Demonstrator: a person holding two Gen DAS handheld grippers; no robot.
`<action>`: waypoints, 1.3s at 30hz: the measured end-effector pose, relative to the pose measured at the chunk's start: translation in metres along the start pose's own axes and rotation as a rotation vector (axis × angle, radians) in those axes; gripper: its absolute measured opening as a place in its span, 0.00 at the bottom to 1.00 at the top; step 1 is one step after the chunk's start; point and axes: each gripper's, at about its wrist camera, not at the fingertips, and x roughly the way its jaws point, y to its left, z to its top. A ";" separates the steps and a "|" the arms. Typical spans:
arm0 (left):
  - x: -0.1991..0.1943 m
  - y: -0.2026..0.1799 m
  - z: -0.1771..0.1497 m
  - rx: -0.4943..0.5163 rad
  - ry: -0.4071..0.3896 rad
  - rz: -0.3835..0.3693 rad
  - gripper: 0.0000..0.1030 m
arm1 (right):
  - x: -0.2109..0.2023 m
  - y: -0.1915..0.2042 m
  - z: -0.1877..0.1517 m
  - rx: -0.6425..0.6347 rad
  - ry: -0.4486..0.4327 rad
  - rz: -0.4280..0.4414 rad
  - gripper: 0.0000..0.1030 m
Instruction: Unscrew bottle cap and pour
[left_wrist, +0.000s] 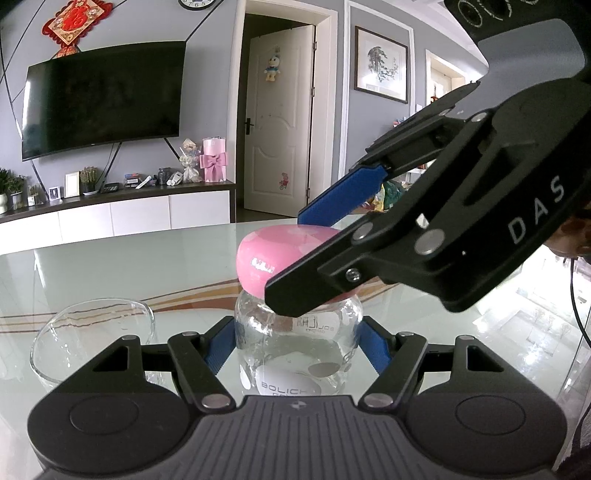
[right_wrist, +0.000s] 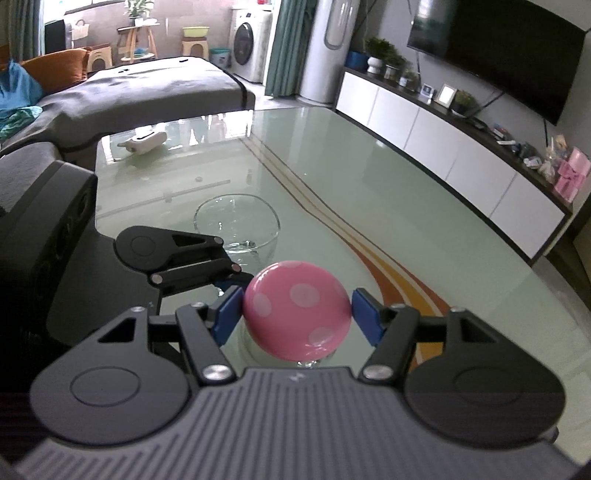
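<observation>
A clear glass bottle (left_wrist: 295, 347) with a round pink polka-dot cap (left_wrist: 273, 254) stands upright on the glass table (left_wrist: 110, 266). My left gripper (left_wrist: 297, 343) is shut on the bottle's body, its blue pads (left_wrist: 375, 345) against both sides. My right gripper (right_wrist: 295, 314) comes in from above right and closes on the pink cap (right_wrist: 297, 308), with blue pads (right_wrist: 227, 312) touching its two sides. A clear glass bowl (left_wrist: 92, 339) sits just left of the bottle; it also shows in the right wrist view (right_wrist: 236, 221) beyond the cap.
A white object (right_wrist: 144, 142) lies at the table's far end. A grey sofa (right_wrist: 147, 88) stands beyond the table. A TV (left_wrist: 103, 99) hangs over a white cabinet (left_wrist: 122, 214) along the wall. The table's right edge (left_wrist: 569, 369) is close by.
</observation>
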 end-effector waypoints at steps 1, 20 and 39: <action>0.000 0.000 0.001 0.000 0.000 0.000 0.72 | 0.000 -0.001 0.000 -0.005 -0.001 0.005 0.63; 0.001 0.001 0.001 0.002 0.000 -0.001 0.72 | -0.006 -0.009 0.002 -0.055 -0.012 0.084 0.63; 0.001 0.001 0.001 0.001 0.001 -0.002 0.72 | -0.006 -0.009 0.006 -0.072 -0.013 0.079 0.63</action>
